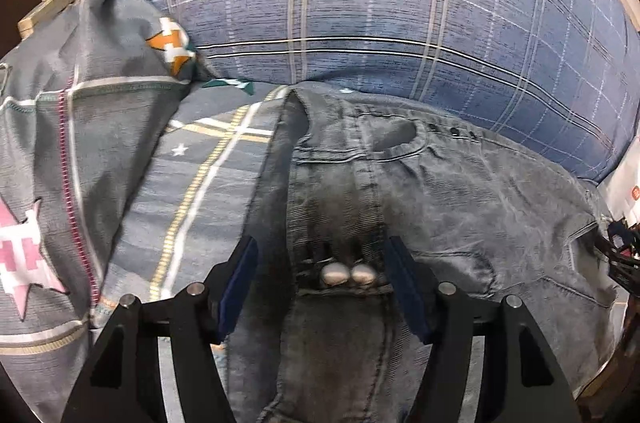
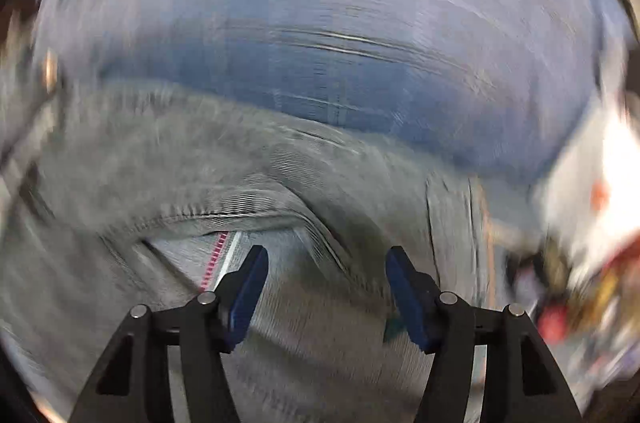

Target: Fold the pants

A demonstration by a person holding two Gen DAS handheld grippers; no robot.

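Both tongs agape, left tongs over grey jeans, plaid bedding

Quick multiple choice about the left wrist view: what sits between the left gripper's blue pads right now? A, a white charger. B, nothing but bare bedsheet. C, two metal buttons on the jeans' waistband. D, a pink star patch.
C: in the left wrist view the left gripper stands open over the grey jeans, with two silvery metal buttons lying side by side between its pads.
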